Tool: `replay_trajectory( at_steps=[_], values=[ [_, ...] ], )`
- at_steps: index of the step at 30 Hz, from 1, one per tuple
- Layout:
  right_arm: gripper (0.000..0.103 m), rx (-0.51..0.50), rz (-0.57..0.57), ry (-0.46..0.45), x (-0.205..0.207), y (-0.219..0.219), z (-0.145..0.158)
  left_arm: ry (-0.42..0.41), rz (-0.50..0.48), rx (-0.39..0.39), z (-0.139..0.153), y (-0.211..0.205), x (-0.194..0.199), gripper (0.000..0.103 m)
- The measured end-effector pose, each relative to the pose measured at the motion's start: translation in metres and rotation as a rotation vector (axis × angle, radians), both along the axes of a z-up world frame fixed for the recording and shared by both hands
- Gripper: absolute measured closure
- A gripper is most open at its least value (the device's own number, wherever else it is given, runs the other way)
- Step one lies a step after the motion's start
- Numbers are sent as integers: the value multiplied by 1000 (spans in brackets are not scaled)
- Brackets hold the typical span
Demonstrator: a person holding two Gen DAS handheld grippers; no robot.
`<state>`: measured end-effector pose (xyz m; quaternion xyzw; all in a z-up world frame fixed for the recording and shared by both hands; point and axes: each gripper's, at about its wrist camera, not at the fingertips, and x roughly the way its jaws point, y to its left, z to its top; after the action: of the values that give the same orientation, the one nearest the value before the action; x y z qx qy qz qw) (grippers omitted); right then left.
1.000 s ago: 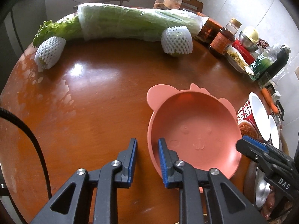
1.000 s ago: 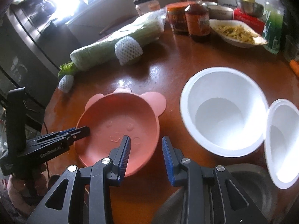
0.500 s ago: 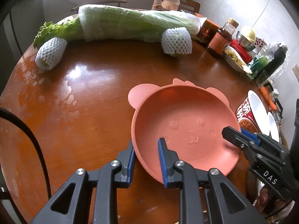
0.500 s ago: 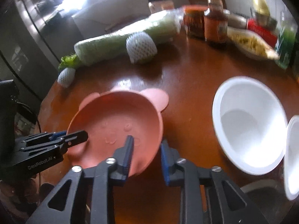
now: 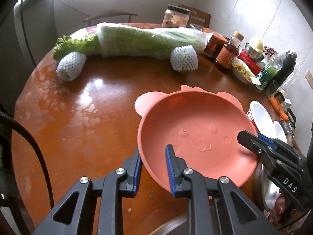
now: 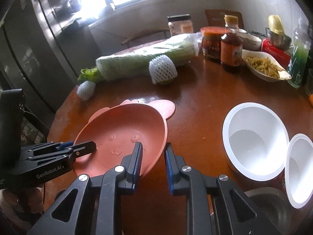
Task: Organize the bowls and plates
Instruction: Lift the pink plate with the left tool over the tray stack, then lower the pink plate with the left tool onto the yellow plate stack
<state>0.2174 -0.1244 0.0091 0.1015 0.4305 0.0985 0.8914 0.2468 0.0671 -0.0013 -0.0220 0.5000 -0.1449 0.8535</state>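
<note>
Left wrist view: at the bottom centre of the frame, the left gripper (image 5: 153, 168) is straddling the near rim of the pink bowl (image 5: 197, 135), one finger outside the wall and one inside, the gap narrow; whether the pads are pressing on the wall I cannot tell. At the lower right the right gripper (image 5: 252, 139) is reaching over the opposite rim. From the right wrist view, the right gripper (image 6: 153, 164) is likewise straddling the bowl's (image 6: 125, 137) rim at lower centre, fingers narrowly apart. The bowl is tilting above the brown table (image 5: 78, 117). To the right, two white bowls (image 6: 254, 141) are sitting touching each other. Farther back, a wrapped cabbage (image 5: 148, 41) is lying across the upper centre.
</note>
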Motion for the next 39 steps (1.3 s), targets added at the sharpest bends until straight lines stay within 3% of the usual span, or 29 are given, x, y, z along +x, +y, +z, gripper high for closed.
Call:
replay_trajectory(
  at_steps=[25,39],
  values=[
    [80,26,98,-134,-82,26,44,-158,82,28,55,25,-104,80],
    [80,10,172,-171,-124,33,51,-194,131,60,53,26,-160,80]
  ],
)
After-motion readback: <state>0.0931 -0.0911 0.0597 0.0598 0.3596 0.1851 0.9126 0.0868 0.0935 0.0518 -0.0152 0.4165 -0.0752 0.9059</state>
